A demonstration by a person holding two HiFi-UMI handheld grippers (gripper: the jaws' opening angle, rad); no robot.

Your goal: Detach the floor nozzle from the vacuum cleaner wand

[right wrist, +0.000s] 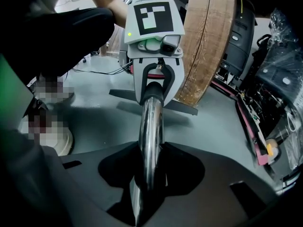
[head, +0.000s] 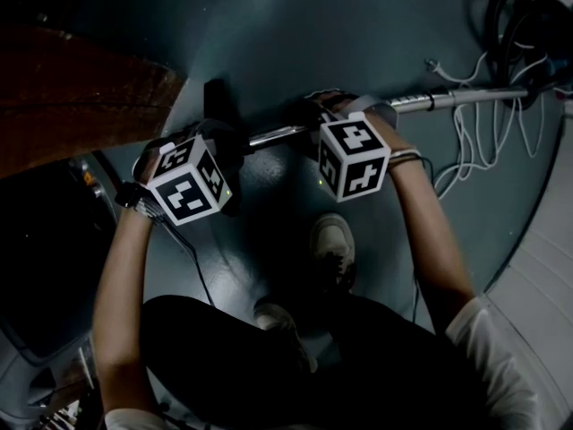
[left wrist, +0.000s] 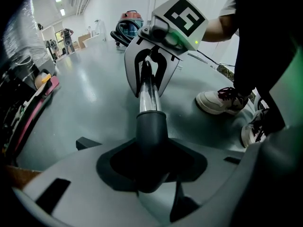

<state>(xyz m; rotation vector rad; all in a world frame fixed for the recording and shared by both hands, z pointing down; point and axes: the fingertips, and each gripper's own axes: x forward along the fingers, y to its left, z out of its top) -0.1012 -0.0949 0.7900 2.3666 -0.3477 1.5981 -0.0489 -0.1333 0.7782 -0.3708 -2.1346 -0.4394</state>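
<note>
The chrome wand lies low across the grey floor and ends in the floor nozzle's dark grey neck. My left gripper is shut on that neck, just below where the chrome tube enters it. My right gripper is shut on the chrome wand a short way up from the joint. Each gripper faces the other along the tube: the right gripper shows in the left gripper view and the left gripper in the right gripper view. The nozzle's flat dark foot rests on the floor behind the left gripper.
A large brown wooden disc stands on edge close behind the nozzle. White cables and a black hose lie at the wand's far end. The person's shoes stand beside the wand. Cluttered machines line one side; a red vacuum stands far off.
</note>
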